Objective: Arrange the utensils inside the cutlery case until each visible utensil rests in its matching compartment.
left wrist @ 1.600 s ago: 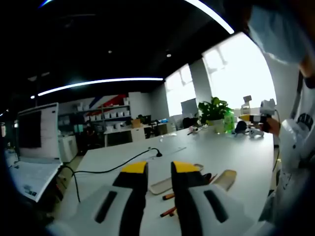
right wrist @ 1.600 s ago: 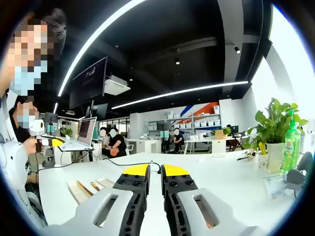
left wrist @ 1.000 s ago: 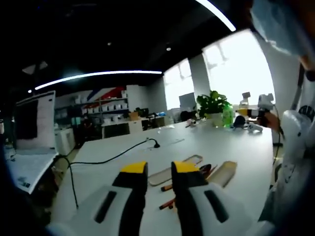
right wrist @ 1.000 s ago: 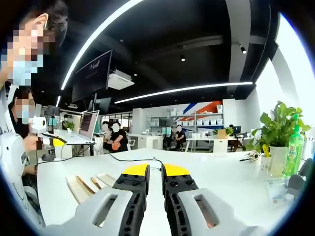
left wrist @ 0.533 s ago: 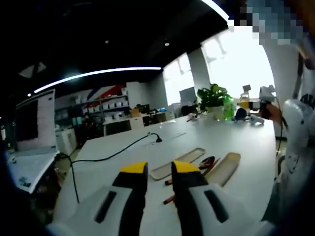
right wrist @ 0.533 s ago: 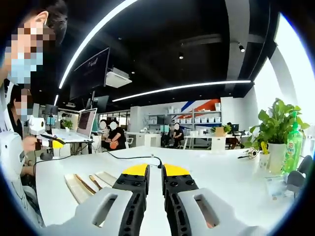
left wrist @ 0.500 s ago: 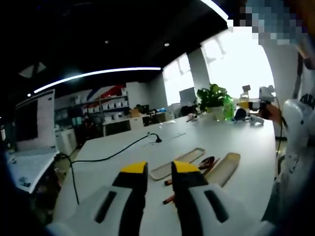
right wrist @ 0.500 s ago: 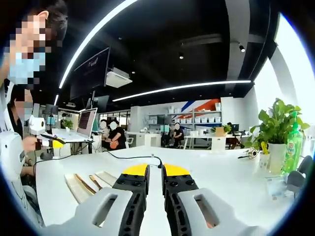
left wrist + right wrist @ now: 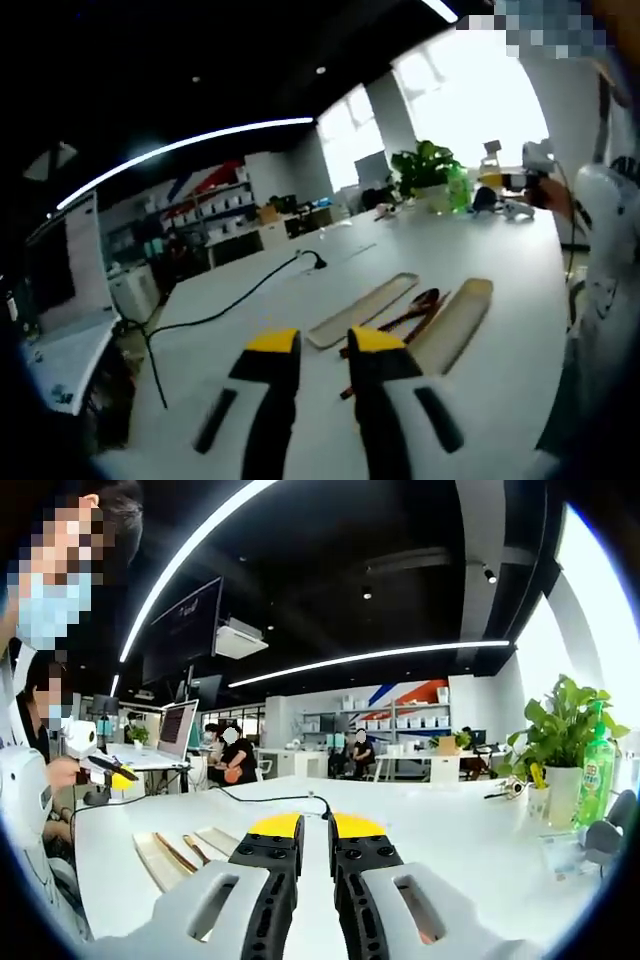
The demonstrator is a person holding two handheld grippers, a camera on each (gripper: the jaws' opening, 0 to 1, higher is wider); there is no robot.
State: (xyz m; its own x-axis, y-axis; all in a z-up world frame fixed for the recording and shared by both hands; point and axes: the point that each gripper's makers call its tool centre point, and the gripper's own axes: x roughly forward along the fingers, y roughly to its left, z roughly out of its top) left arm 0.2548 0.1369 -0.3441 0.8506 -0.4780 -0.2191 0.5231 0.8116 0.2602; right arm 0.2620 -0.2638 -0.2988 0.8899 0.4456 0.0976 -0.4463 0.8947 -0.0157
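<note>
I see a wide white table [image 9: 300, 290] running across both views. In the left gripper view a black cable [image 9: 215, 315] snakes over it toward a small black plug end near the middle. At the far end stands a leafy potted plant [image 9: 425, 170]; in the right gripper view the same plant sits beside a green bottle [image 9: 597, 765].

The cutlery case [image 9: 365, 310] lies open on the table in two long pale wooden halves, a shallow tray on one side and a second flat piece [image 9: 455, 325] on the other. Between those halves lie the utensils [image 9: 405, 318]: a dark wooden spoon and slim sticks, resting on the table and not in any compartment as far as I can tell. From the right gripper view, the case pieces [image 9: 180, 855] sit low and to the left, well apart from my right tool.

My left tool [image 9: 325, 345] hovers just before the case, its yellow-tipped jaws nearly together with a narrow gap, holding nothing. My right tool [image 9: 312, 830] is likewise drawn nearly closed and empty above bare table.
</note>
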